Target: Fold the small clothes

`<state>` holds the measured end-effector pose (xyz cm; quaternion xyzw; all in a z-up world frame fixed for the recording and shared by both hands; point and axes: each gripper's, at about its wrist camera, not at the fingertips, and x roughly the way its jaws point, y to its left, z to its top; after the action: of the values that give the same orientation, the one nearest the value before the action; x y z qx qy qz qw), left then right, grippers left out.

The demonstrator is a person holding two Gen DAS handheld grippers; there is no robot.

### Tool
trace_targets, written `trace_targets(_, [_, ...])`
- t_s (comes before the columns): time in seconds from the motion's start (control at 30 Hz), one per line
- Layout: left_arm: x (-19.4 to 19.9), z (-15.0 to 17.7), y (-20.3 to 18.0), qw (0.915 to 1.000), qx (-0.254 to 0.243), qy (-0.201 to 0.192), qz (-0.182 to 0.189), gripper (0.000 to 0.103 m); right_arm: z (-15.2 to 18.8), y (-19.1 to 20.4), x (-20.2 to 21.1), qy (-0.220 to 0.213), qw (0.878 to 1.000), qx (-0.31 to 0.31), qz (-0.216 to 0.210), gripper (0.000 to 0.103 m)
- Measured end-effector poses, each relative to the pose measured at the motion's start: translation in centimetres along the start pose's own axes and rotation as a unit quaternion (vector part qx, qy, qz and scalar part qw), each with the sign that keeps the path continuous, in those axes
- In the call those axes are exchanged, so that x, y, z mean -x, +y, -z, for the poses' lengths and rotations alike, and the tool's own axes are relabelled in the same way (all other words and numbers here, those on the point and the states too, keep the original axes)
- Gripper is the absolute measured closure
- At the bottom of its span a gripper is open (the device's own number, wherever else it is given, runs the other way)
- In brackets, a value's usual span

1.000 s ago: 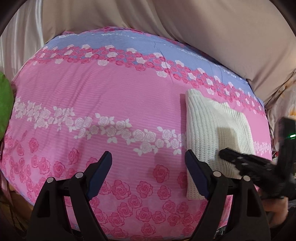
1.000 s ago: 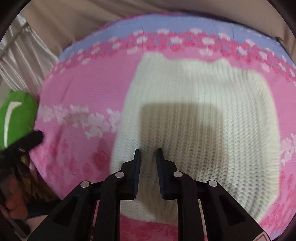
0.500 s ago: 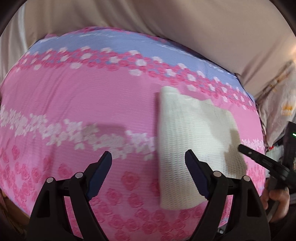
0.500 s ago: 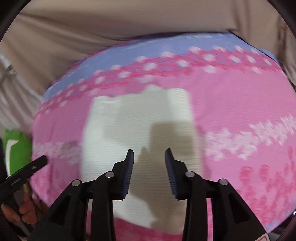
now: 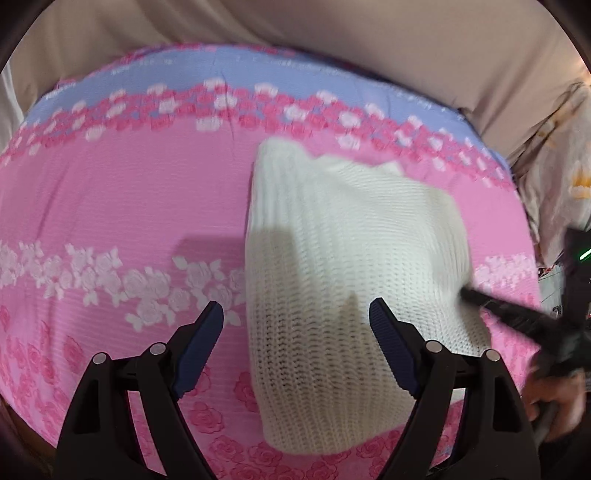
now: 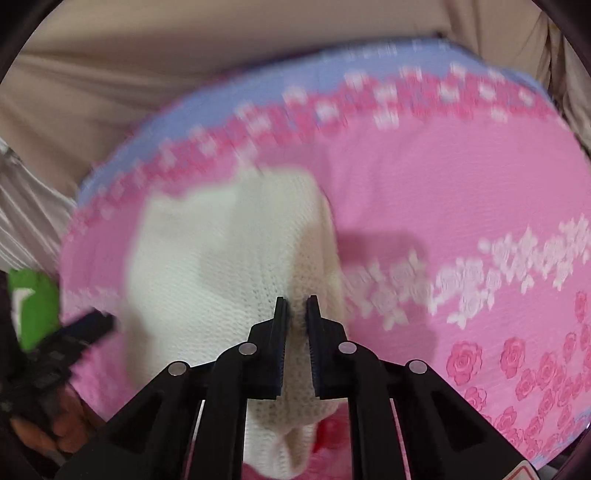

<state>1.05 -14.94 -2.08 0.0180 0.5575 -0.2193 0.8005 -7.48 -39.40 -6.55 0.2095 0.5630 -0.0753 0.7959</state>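
Observation:
A folded cream knit garment (image 5: 343, 258) lies on the pink rose-patterned bedspread (image 5: 110, 206). My left gripper (image 5: 296, 317) is open, its jaws wide apart, straddling the garment's near left edge just above it. In the right wrist view my right gripper (image 6: 296, 310) is shut on the garment's (image 6: 221, 266) near right edge, with knit fabric pinched between the jaws and bunched up under them. The right gripper also shows blurred at the right of the left wrist view (image 5: 517, 317). The left gripper shows at the left of the right wrist view (image 6: 74, 332).
The bedspread (image 6: 461, 206) has a blue band along its far edge (image 5: 258, 66). Beige fabric (image 5: 332, 33) hangs behind the bed. A green item (image 6: 33, 306) lies off the bed's left side. Flowered cloth (image 5: 561, 184) sits at the right.
My right gripper has closed onto the garment's edge after being open half a second ago. The left gripper has moved right and nearer to the garment, still open.

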Motion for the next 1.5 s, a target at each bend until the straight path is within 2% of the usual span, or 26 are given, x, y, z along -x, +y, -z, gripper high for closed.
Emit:
trace_targets(0.1, [-0.7, 0.4, 0.4, 0.9999, 0.01, 0.008, -0.005, 0.024, 0.3, 0.1, 1.2, -0.024, 1.0, -0.01, -0.017, 0.085])
trace_targets(0.13, [-0.8, 0.4, 0.7, 0.9998, 0.02, 0.008, 0.002, 0.024, 0.3, 0.3, 2.0, -0.034, 0.999, -0.011, -0.019, 0.077])
trace_targets(0.17, [-1.0, 0.4, 1.1, 0.9994, 0.032, 0.009, 0.011, 0.02, 0.4, 0.4, 2.7, -0.043, 0.999, -0.007, -0.018, 0.059])
trace_targets(0.23, [-1.7, 0.5, 2.0, 0.9969, 0.067, 0.016, 0.037, 0.018, 0.3, 0.5, 2.8, -0.043, 0.999, 0.007, -0.014, 0.044])
trace_targets(0.33, [-3.4, 0.5, 3.8, 0.9884, 0.124, 0.035, 0.081, 0.017, 0.2, -0.2, 0.3, -0.007, 1.0, -0.002, -0.017, 0.038])
trace_targets(0.43, [-5.0, 1.0, 4.9, 0.9791, 0.162, 0.052, 0.111, 0.013, 0.7, -1.2, -1.9, 0.019, 0.996, -0.044, -0.075, 0.035])
trace_targets(0.5, [-5.4, 1.2, 4.9, 0.9788, 0.16, 0.055, 0.115, 0.013, 0.7, -1.4, -2.8, 0.026, 0.992, -0.072, -0.105, 0.03])
trace_targets(0.57, [-5.3, 1.0, 4.4, 0.982, 0.145, 0.054, 0.109, 0.013, 0.7, -1.3, -3.2, 0.024, 0.99, -0.082, -0.112, 0.027])
trace_targets(0.6, [-5.1, 0.7, 3.9, 0.9845, 0.129, 0.055, 0.106, 0.014, 0.6, -1.1, -3.1, 0.023, 0.99, -0.079, -0.111, 0.027])
trace_targets(0.63, [-5.0, 0.5, 3.2, 0.9865, 0.11, 0.058, 0.106, 0.019, 0.6, -1.0, -3.1, 0.021, 0.991, -0.076, -0.111, 0.03])
trace_targets(0.67, [-4.8, 0.4, 2.6, 0.9883, 0.094, 0.061, 0.104, 0.025, 0.6, -0.7, -3.0, 0.019, 0.991, -0.072, -0.111, 0.036])
trace_targets(0.7, [-4.6, 0.2, 1.6, 0.9917, 0.067, 0.064, 0.089, 0.026, 0.6, -0.4, -2.9, 0.018, 0.991, -0.071, -0.111, 0.041])
trace_targets(0.73, [-4.5, 0.1, 1.1, 0.9932, 0.052, 0.066, 0.081, 0.03, 0.6, -0.4, -2.9, 0.017, 0.99, -0.073, -0.116, 0.053])
trace_targets(0.77, [-4.3, 0.0, 0.6, 0.9943, 0.04, 0.066, 0.074, 0.034, 0.7, -0.3, -2.7, 0.014, 0.989, -0.078, -0.123, 0.06])
trace_targets(0.83, [-3.8, -0.2, 0.1, 0.9951, 0.024, 0.067, 0.068, 0.041, 0.6, 0.0, -2.3, 0.007, 0.991, -0.074, -0.115, 0.064])
trace_targets(0.97, [-2.9, -0.4, -0.6, 0.9961, 0.009, 0.063, 0.061, 0.049, 1.0, 0.8, -1.4, -0.009, 0.994, -0.059, -0.096, 0.066])
trace_targets(1.2, [-1.6, -0.6, -1.5, 0.997, -0.008, 0.053, 0.056, 0.057, 1.1, 0.6, 0.0, -0.027, 0.992, -0.063, -0.104, 0.068])
trace_targets(1.3, [-0.4, -0.8, -2.0, 0.9969, -0.013, 0.04, 0.067, 0.062, 1.2, 0.8, 2.0, -0.055, 0.991, -0.061, -0.109, 0.071])
trace_targets(1.37, [0.9, -1.4, -2.9, 0.9963, -0.025, 0.023, 0.079, 0.065, 1.3, 1.0, 4.2, -0.084, 0.989, -0.057, -0.109, 0.077])
trace_targets(1.5, [3.0, -2.2, -4.4, 0.9931, -0.052, -0.014, 0.104, 0.066, 1.7, 0.4, 7.8, -0.124, 0.986, -0.045, -0.103, 0.083])
